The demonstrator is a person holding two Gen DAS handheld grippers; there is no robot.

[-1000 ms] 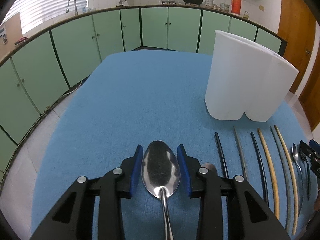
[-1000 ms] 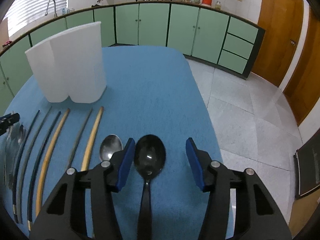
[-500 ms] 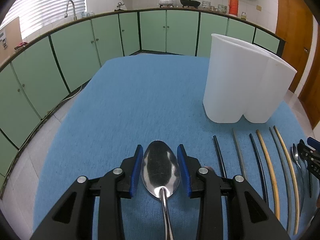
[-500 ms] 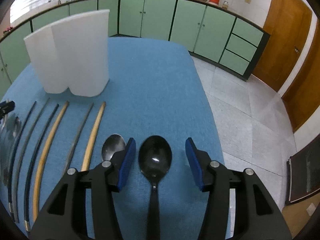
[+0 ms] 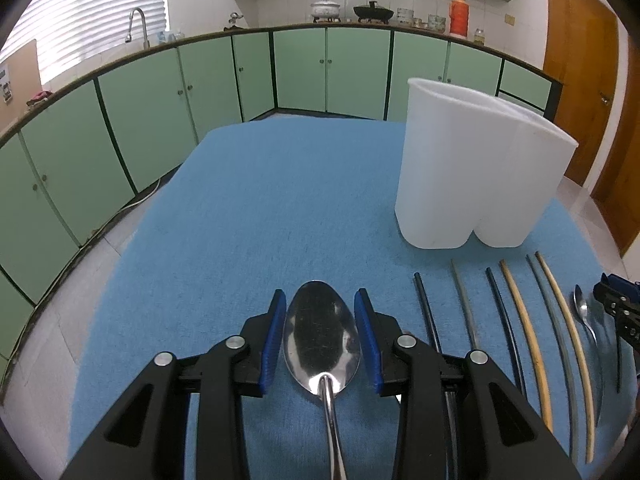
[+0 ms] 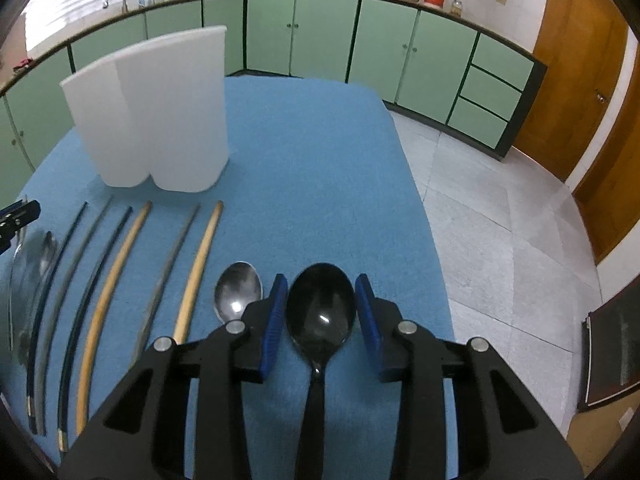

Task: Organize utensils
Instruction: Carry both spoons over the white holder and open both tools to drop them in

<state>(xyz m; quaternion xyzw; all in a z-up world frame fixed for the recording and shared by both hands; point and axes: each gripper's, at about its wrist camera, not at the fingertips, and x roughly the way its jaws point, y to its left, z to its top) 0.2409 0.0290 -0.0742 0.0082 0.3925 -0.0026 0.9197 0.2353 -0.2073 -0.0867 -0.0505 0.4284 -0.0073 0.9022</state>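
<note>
My left gripper [image 5: 320,336] is shut on a silver spoon [image 5: 320,340], bowl forward, held above the blue table [image 5: 248,208]. My right gripper [image 6: 321,316] is shut on a black spoon [image 6: 321,312], also lifted. A white two-compartment holder [image 5: 476,168] stands at the back right of the left wrist view and at the back left of the right wrist view [image 6: 156,112]. Several chopsticks [image 5: 520,320] lie in a row in front of it, and show in the right wrist view [image 6: 112,280]. A second silver spoon [image 6: 237,292] lies left of my right gripper.
Green cabinets [image 5: 160,112] run along the back with a sink tap [image 5: 138,24] and pots on the counter. The table's right edge drops to a grey tiled floor [image 6: 500,220]. A wooden door [image 6: 588,60] is at the right.
My right gripper has closed from wide open onto the black spoon and lifted it. My left gripper has risen a little with the silver spoon.
</note>
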